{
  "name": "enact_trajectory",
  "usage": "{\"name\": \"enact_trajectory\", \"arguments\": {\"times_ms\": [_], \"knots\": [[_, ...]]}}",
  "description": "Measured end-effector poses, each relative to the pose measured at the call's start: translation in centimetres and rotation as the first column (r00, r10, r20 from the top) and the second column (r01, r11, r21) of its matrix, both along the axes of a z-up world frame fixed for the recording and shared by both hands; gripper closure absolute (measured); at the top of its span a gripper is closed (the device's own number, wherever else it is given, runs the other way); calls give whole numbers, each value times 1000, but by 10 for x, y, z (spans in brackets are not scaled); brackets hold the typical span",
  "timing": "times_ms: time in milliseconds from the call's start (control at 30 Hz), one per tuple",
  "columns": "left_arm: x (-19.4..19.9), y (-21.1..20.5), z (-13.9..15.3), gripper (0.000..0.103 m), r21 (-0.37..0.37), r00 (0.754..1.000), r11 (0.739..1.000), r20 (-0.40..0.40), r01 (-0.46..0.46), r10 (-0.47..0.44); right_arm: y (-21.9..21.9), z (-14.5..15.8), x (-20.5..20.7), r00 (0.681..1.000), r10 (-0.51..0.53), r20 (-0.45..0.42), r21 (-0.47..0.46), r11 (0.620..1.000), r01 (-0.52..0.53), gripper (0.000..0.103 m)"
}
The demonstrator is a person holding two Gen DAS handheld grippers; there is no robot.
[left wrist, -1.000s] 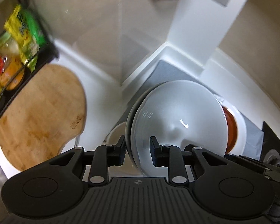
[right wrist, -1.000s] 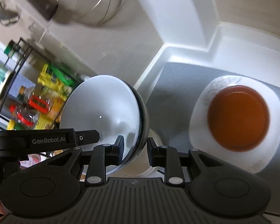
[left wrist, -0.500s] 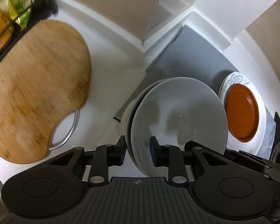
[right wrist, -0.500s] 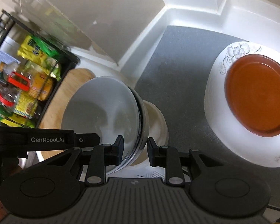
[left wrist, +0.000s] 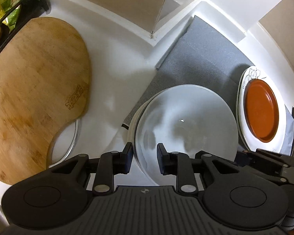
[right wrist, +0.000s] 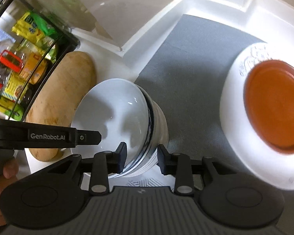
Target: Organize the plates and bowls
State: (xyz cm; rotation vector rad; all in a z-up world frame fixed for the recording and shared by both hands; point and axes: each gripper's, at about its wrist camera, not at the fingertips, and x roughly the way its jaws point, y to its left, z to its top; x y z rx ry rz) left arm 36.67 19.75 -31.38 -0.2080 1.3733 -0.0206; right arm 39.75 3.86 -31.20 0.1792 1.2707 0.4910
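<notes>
A stack of white bowls (left wrist: 186,121) sits near the left edge of the grey mat (left wrist: 201,58). My left gripper (left wrist: 144,158) is shut on the stack's near rim, one finger outside and one inside. My right gripper (right wrist: 140,158) is shut on the opposite rim of the same stack (right wrist: 115,113). To the right, an orange plate (left wrist: 261,109) lies on a white flowered plate (left wrist: 243,90); both also show in the right wrist view, the orange plate (right wrist: 274,103) on the white plate (right wrist: 235,117).
A wooden cutting board (left wrist: 33,90) lies on the white counter to the left. A black wire rack (right wrist: 23,58) with packets and bottles stands beyond it. White walls and a corner ledge (left wrist: 152,35) close the back.
Both grippers have lowered the bowl stack from a tilted, raised pose down toward the mat's left edge, levelling it. The views have tipped downward; the hanging strainer has left view.
</notes>
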Motion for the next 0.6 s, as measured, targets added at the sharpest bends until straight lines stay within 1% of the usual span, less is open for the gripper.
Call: {"name": "enact_trajectory", "arguments": {"times_ms": [100,167,233,300,367,433,500,533,600], "knots": [[0,5,-1,75,-13,1000,1000,17,11,-11,2,2,1,1000,31,0,-6,1000,-31,64],[0,8,-2,75,-26,1000,999,19,18,-18,2,2,2,998,64,-11,10,998,-64,56],[0,12,-3,75,-42,1000,999,19,24,-23,0,4,5,995,103,-16,30,994,-103,52],[2,16,-4,75,-64,999,998,26,25,-23,-6,7,7,994,109,-28,54,993,-107,52],[3,22,-3,75,-75,999,997,32,19,-17,-14,14,8,994,104,-13,79,992,-103,52],[3,27,0,75,-80,999,997,48,18,-14,-23,22,9,996,85,-3,104,991,-84,52],[4,31,5,75,-78,998,997,67,19,-14,-33,25,11,999,53,-6,150,987,-51,52],[4,32,7,75,-75,997,997,74,24,-18,-37,25,12,999,37,-12,168,985,-34,53],[5,32,9,75,-63,997,998,79,32,-27,-44,21,15,1000,-8,-19,175,984,11,78]]}}
